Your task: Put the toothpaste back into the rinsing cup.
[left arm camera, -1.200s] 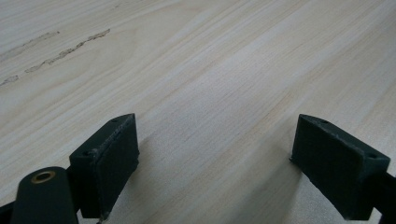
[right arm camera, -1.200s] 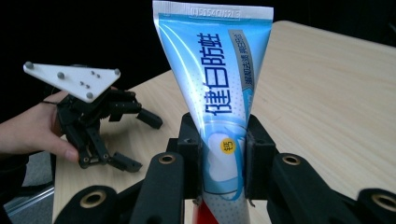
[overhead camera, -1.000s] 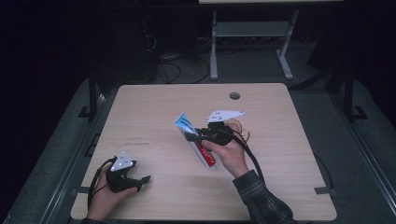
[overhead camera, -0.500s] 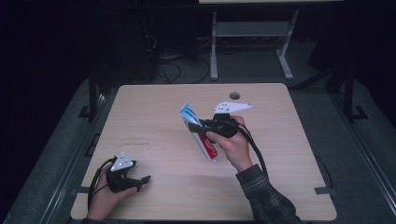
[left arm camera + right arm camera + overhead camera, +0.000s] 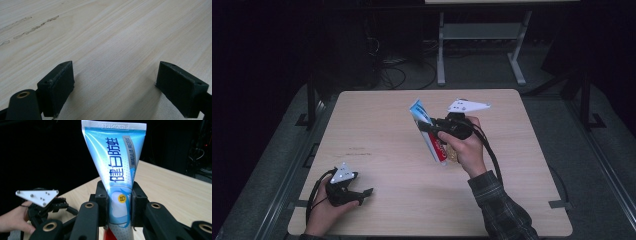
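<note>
A blue and white toothpaste tube (image 5: 428, 131) with a red cap end is held above the middle of the wooden table (image 5: 377, 125), its crimped end up and to the left. My right gripper (image 5: 432, 129) is shut on the tube's middle. In the right gripper view the tube (image 5: 117, 167) stands upright between the black pads (image 5: 139, 202), which press on both its sides. My left gripper (image 5: 362, 192) rests low at the table's near left corner. In the left gripper view its two jaws stand wide apart over bare wood, and the gripper (image 5: 115, 86) is open.
A round cable hole (image 5: 460, 100) sits near the table's far edge. Beyond the table stand a metal frame (image 5: 479, 45) and loose cables (image 5: 394, 75) on the dark floor. Table wood (image 5: 112, 30) lies bare in front of the left gripper.
My right gripper has lifted the toothpaste tube and carried it a little toward the far side, tilting it more upright. The left gripper has stayed where it was.
</note>
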The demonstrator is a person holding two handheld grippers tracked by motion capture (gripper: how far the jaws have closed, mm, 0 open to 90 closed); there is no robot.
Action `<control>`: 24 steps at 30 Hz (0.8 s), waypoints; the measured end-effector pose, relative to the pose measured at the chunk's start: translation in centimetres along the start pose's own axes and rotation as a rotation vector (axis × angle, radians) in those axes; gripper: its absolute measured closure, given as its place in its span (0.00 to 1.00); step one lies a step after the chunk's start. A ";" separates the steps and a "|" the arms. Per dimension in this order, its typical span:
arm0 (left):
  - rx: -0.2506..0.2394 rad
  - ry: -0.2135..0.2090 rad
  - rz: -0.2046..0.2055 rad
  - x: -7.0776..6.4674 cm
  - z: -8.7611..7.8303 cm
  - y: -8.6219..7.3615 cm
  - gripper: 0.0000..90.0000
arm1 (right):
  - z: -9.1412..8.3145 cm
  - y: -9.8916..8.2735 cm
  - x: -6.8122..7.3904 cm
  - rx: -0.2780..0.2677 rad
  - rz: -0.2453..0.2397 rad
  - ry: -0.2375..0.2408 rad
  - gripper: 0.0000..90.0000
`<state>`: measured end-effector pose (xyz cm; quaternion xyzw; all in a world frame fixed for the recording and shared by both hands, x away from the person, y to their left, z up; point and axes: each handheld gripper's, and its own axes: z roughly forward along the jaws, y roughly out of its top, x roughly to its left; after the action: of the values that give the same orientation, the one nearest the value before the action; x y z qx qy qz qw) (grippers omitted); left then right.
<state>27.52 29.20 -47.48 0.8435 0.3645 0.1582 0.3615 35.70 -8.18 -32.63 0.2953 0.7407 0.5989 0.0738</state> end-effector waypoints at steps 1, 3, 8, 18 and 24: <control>0.000 0.000 0.000 0.0 0.0 0.0 0.15 | -0.1 0.1 -0.1 -0.001 -0.002 -0.002 0.81; 0.000 0.000 0.000 0.0 0.0 0.0 0.15 | -0.2 0.3 -0.3 -0.006 -0.004 -0.011 0.81; -0.001 0.000 0.000 0.0 0.0 0.0 0.15 | -0.5 0.8 -0.8 -0.018 0.006 -0.024 0.81; -0.001 0.000 0.000 0.0 0.0 0.0 0.15 | -1.0 1.8 -1.8 -0.045 -0.007 -0.055 0.81; -0.001 0.000 0.000 0.0 0.0 0.0 0.15 | -1.4 2.4 -2.6 -0.057 -0.019 -0.081 0.81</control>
<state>27.52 29.20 -47.49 0.8432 0.3646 0.1585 0.3619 38.00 -10.51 -30.63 0.3102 0.7226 0.6065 0.1176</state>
